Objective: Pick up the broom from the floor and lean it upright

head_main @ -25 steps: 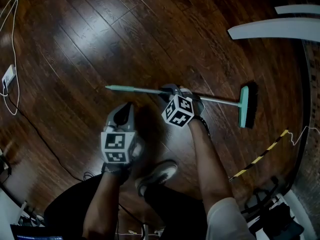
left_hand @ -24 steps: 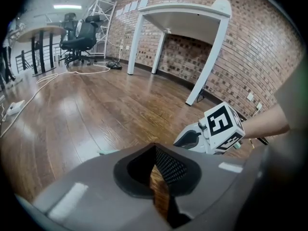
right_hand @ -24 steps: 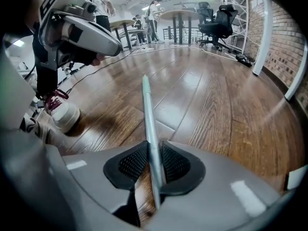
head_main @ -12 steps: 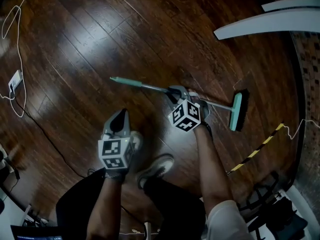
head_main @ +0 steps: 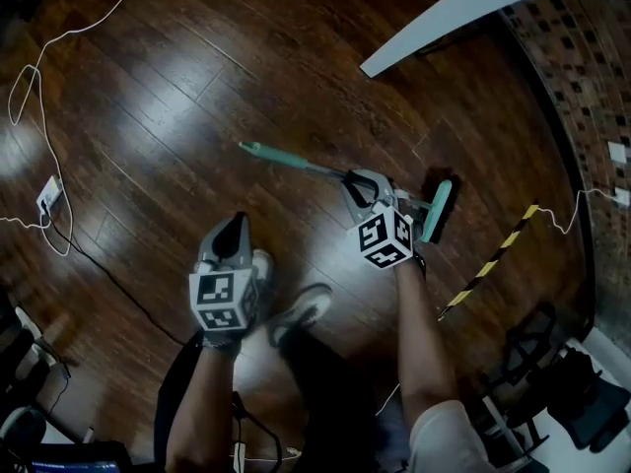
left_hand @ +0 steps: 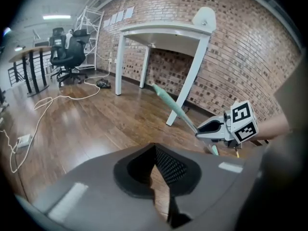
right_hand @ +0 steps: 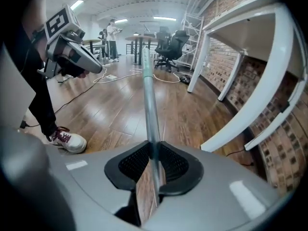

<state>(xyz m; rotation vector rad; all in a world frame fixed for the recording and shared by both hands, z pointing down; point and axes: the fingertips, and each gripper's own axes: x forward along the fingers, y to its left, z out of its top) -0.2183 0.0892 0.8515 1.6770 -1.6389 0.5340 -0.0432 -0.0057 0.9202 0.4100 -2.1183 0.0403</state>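
The broom has a teal grip, a metal shaft (head_main: 315,170) and a teal head (head_main: 439,210) with dark bristles low by the wooden floor. My right gripper (head_main: 357,187) is shut on the shaft near the head; its jaws have just been closing on the shaft between them. In the right gripper view the broom shaft (right_hand: 148,81) runs straight out from the right gripper (right_hand: 153,160). My left gripper (head_main: 235,227) hovers apart to the left, shut and holding nothing. The left gripper view shows the left gripper (left_hand: 155,150), the tilted broom (left_hand: 173,107) and the right gripper (left_hand: 211,127).
A white table (head_main: 463,13) stands by the brick wall (head_main: 582,77) ahead. White cables (head_main: 39,116) and a plug (head_main: 46,197) lie at left. A yellow-black striped strip (head_main: 488,264) lies at right. My shoes (head_main: 301,313) are below. Office chairs (left_hand: 67,57) stand far off.
Both grippers have risen. The right one has lifted the broom's handle end off the floor, so the broom now tilts instead of lying flat. The table and brick wall have come closer.
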